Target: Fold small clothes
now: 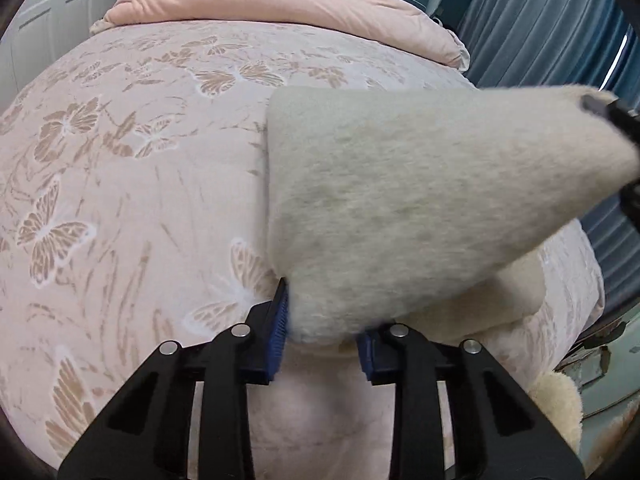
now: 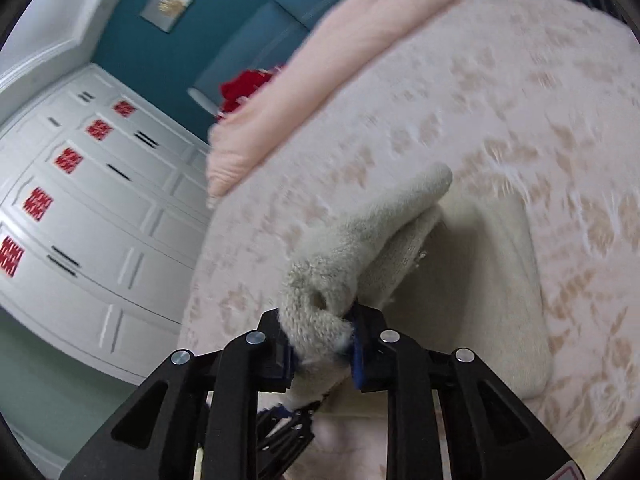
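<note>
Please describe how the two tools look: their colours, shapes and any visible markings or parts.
Both tools look alike. The left tool has black plastic linkage arms with triangular cut-outs, round silver pins at the joints, and blue ribbed pads on its fingers. The right tool has the same black arms, silver pins and blue pads. No cables or sleeves are visible.

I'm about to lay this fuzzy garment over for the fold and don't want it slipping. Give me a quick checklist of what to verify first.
1. Left tongs gripping the cream garment: ok, blue pads bracket its lower edge.
2. Right tongs gripping it: ok, fabric bunched between the pads.
3. Held part lifted off the bedspread: ok.
4. Held panel spread smooth: ok in the left view, bunched at the right grip.
5. Layers beneath aligned: cannot tell, mostly hidden.
6. Landing area free of the pink duvet: ok.
</note>
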`<state>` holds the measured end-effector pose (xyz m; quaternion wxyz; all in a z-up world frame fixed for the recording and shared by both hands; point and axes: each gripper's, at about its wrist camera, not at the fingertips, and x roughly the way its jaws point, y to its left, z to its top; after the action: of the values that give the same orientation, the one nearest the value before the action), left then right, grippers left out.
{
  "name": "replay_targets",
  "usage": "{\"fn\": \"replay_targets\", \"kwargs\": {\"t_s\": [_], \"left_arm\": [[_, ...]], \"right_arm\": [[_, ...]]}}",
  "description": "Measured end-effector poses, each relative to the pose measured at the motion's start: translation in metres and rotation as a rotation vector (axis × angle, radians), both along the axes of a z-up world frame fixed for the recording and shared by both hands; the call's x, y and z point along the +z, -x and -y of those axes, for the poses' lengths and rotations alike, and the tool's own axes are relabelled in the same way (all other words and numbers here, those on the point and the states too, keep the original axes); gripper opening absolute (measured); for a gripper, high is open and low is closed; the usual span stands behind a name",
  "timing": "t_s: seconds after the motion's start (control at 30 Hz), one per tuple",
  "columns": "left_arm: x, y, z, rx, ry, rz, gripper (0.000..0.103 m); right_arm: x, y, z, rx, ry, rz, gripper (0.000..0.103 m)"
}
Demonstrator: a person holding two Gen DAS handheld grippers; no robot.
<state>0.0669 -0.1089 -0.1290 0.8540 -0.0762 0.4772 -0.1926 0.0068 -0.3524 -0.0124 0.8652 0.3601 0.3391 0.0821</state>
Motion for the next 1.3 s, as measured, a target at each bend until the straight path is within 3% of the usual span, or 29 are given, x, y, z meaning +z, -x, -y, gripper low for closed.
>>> {"fn": "replay_targets", "kwargs": {"t_s": [0.07, 0.1, 0.17, 0.2, 0.23, 0.27, 0.33, 0.43, 0.57, 0.63, 0.7, 0.77, 0.8, 0.83, 0.9, 0.93, 1.0, 1.03, 1.13, 1.2, 1.27, 1.3], "left_arm": [[-0.006, -0.004, -0.002, 0.020, 0.023, -0.046, 0.028], [-0.010, -0.005, 0.000, 0.020, 0.017, -0.054, 0.028], [-0.015, -0.004, 0.004, 0.020, 0.005, -0.064, 0.028], [-0.019, -0.004, 0.005, 0.023, 0.005, -0.071, 0.028], [-0.022, -0.002, 0.007, 0.025, 0.002, -0.079, 0.028], [-0.025, -0.002, 0.008, 0.024, -0.006, -0.085, 0.028], [-0.025, 0.000, 0.009, 0.022, -0.021, -0.074, 0.028], [-0.020, 0.000, 0.010, 0.003, -0.046, -0.065, 0.031], [-0.006, 0.006, -0.002, -0.005, -0.014, -0.035, 0.038], [0.000, 0.013, -0.012, 0.005, 0.004, -0.035, 0.051], [0.005, 0.018, -0.024, 0.026, 0.022, -0.046, 0.058], [0.013, 0.025, -0.035, 0.051, 0.032, -0.038, 0.061], [0.018, 0.028, -0.041, 0.071, 0.025, -0.026, 0.068], [0.024, 0.030, -0.046, 0.089, 0.023, -0.015, 0.075], [0.035, 0.033, -0.060, 0.128, 0.024, 0.005, 0.085], [0.039, 0.034, -0.066, 0.146, 0.028, 0.014, 0.089], [0.045, 0.034, -0.077, 0.176, 0.031, 0.019, 0.091], [0.047, 0.033, -0.082, 0.185, 0.033, 0.015, 0.091], [0.048, 0.031, -0.094, 0.204, 0.040, 0.013, 0.091], [0.047, 0.030, -0.099, 0.226, 0.045, 0.015, 0.092], [0.046, 0.028, -0.098, 0.228, 0.058, 0.013, 0.092], [0.045, 0.026, -0.095, 0.224, 0.064, 0.010, 0.092]], "right_arm": [[0.011, 0.012, 0.009, -0.034, 0.089, 0.027, 0.016], [0.000, 0.017, 0.015, -0.062, 0.142, -0.006, 0.016], [-0.053, 0.018, 0.028, -0.115, 0.288, -0.191, 0.017], [-0.089, 0.016, 0.035, -0.110, 0.306, -0.298, 0.017], [-0.123, 0.017, 0.041, -0.098, 0.262, -0.389, 0.016], [-0.143, 0.022, 0.046, -0.099, 0.191, -0.404, 0.016], [-0.133, 0.027, 0.049, -0.120, 0.158, -0.357, 0.018], [-0.097, 0.029, 0.049, -0.148, 0.217, -0.295, 0.025], [-0.048, 0.039, 0.040, -0.264, 0.470, -0.250, 0.029], [-0.029, 0.038, 0.036, -0.301, 0.559, -0.219, 0.033], [-0.010, 0.028, 0.024, -0.219, 0.475, -0.146, 0.032], [0.000, 0.012, 0.003, -0.076, 0.323, -0.082, 0.031], [0.002, 0.002, -0.011, 0.002, 0.254, -0.059, 0.029], [0.001, -0.009, -0.028, 0.062, 0.224, -0.048, 0.028], [-0.020, -0.035, -0.063, 0.140, 0.263, -0.090, 0.028], [-0.043, -0.050, -0.080, 0.183, 0.302, -0.158, 0.028], [-0.119, -0.076, -0.112, 0.288, 0.385, -0.374, 0.029], [-0.140, -0.077, -0.116, 0.293, 0.360, -0.377, 0.027], [-0.101, -0.070, -0.107, 0.246, 0.315, -0.337, 0.021], [-0.072, -0.063, -0.092, 0.201, 0.233, -0.249, 0.021], [-0.077, -0.066, -0.093, 0.199, 0.289, -0.272, 0.021], [-0.099, -0.074, -0.101, 0.234, 0.355, -0.335, 0.018]]}}
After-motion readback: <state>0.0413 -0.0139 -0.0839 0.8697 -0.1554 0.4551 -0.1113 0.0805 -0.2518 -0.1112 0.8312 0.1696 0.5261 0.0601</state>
